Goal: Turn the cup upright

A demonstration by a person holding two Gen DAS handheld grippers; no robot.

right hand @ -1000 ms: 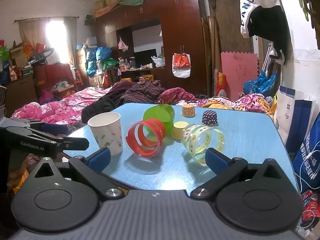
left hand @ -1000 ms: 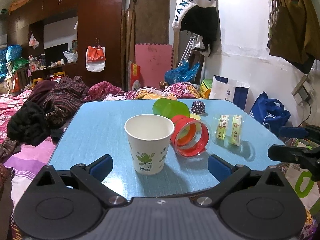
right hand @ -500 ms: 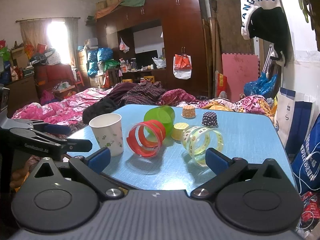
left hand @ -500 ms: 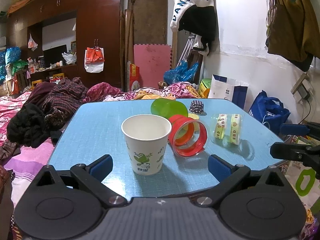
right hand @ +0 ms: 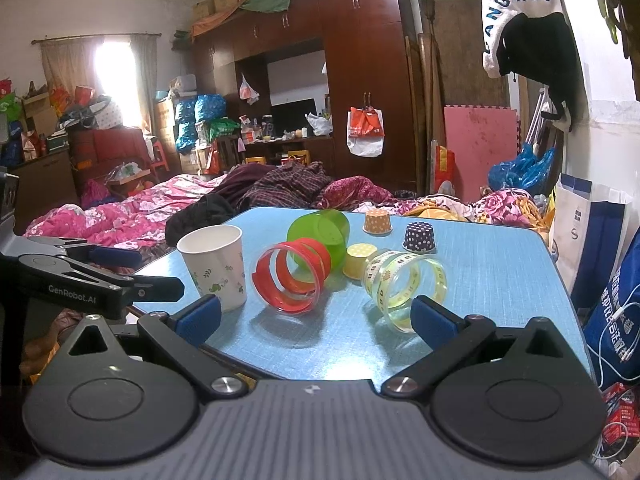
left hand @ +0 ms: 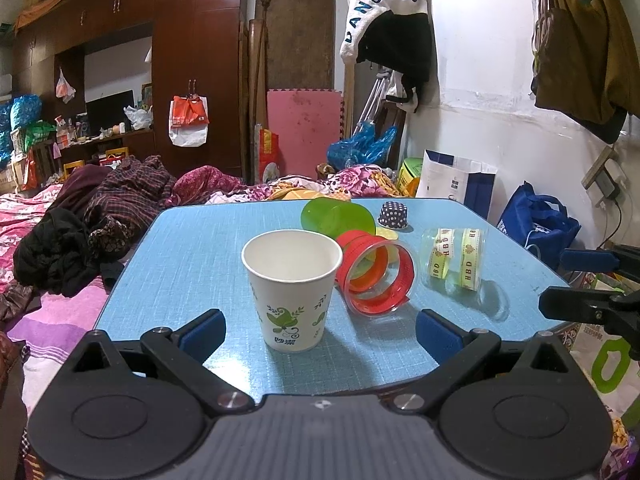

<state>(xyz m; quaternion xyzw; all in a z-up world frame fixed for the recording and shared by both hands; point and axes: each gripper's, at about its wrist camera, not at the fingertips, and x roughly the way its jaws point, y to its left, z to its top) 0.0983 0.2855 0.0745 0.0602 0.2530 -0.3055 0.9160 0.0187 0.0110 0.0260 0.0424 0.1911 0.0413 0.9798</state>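
While both tongs stand wide and hold nothing, the paper cup [left hand: 291,291] stands upright, mouth up, on the blue worktop [left hand: 192,256] near its near edge. Seen from the left wrist, the left tongs [left hand: 318,330] frame the cup, which sits just beyond and between the blue pads [left hand: 202,330] without touching them. Just right of the cup lies a red cup [left hand: 374,278] on its side, mouth toward the camera; whether the two touch I cannot tell. Behind the red one lies a green cup [left hand: 338,218], also on its side, and further right a clear cup [left hand: 456,264] with yellow bands, tipped over. A dark dotted cupcake liner [left hand: 393,215] stands at the far side. The right tongs [right hand: 314,316], in their own view, hover at the near edge facing the red and clear cups, well right of the paper cup. An orange liner [right hand: 377,222] and a yellow liner [right hand: 360,260] also show there.
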